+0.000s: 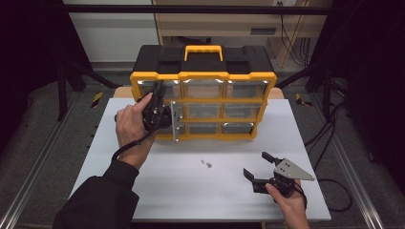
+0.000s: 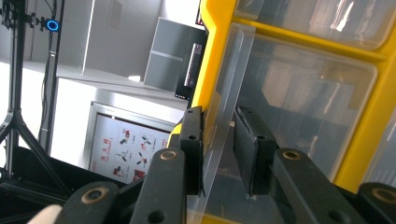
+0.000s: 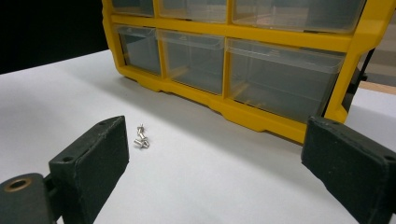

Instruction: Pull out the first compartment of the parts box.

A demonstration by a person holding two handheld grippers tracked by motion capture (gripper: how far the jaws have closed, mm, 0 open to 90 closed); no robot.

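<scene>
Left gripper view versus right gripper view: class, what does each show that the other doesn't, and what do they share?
Left gripper view, not the right: the left hand-held gripper straddling a clear drawer front, plus a poster. Right gripper view, not the left: small screws on the white table, ahead of the right hand-held gripper with wide-open jaws. Shared: the yellow organizer with clear drawers.

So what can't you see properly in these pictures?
- Small metal bits, high view: too tiny to tell screws from rivets.
- Left hand-held gripper, high view: the hand and its own body hide the jaw tips.
- Clear drawer front, left gripper view: the lower edge cuts it off.
- Yellow organizer, drawers: glare hides the contents.
</scene>
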